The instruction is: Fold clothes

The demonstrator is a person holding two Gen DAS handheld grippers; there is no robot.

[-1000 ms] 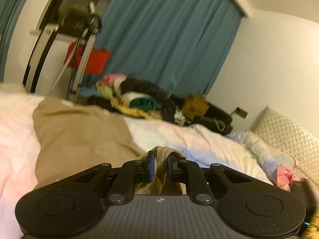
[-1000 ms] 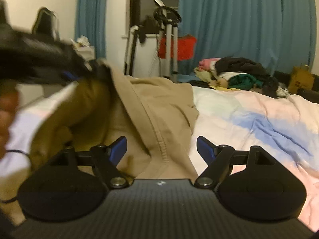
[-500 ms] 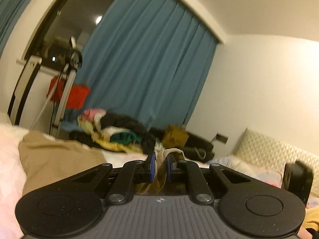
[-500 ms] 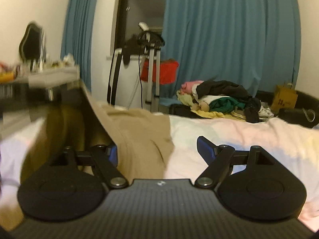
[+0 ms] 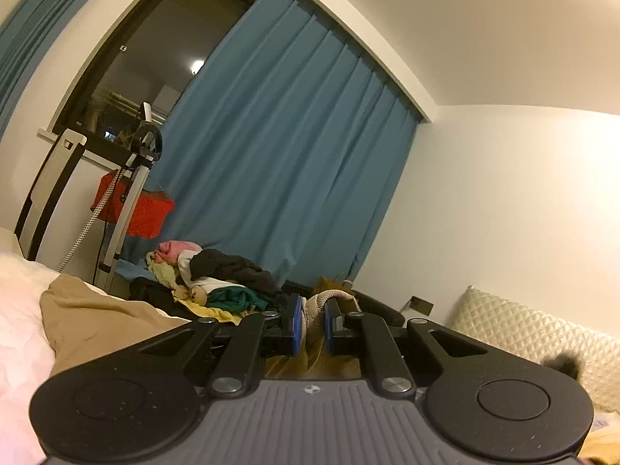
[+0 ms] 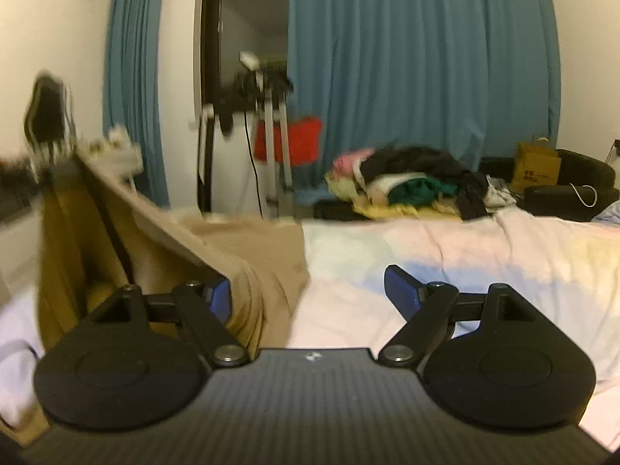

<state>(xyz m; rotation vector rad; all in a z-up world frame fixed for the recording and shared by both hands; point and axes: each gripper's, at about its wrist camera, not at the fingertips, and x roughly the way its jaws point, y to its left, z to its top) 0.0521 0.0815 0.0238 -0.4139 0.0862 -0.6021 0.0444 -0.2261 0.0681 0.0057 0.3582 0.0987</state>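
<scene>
A tan garment (image 5: 97, 321) lies on the pale bedspread (image 6: 445, 248). My left gripper (image 5: 313, 323) is shut on a bunched edge of the tan garment (image 5: 316, 306) and holds it lifted above the bed. In the right wrist view the garment (image 6: 248, 255) hangs as a raised sheet at the left, stretched up toward the blurred left gripper (image 6: 50, 178). My right gripper (image 6: 308, 294) is open and empty; its left finger (image 6: 221, 296) is against the cloth's fold.
A heap of mixed clothes (image 6: 410, 186) lies at the bed's far side. A metal stand with a red bag (image 5: 131, 209) is before the blue curtain (image 5: 286, 162). A quilted headboard (image 5: 542, 333) is at the right. A brown paper bag (image 6: 536, 166) sits on a dark sofa.
My left gripper has risen and tilted upward with the tan garment edge, pulling the cloth up off the bed. My right gripper has stayed open and lifted slightly.
</scene>
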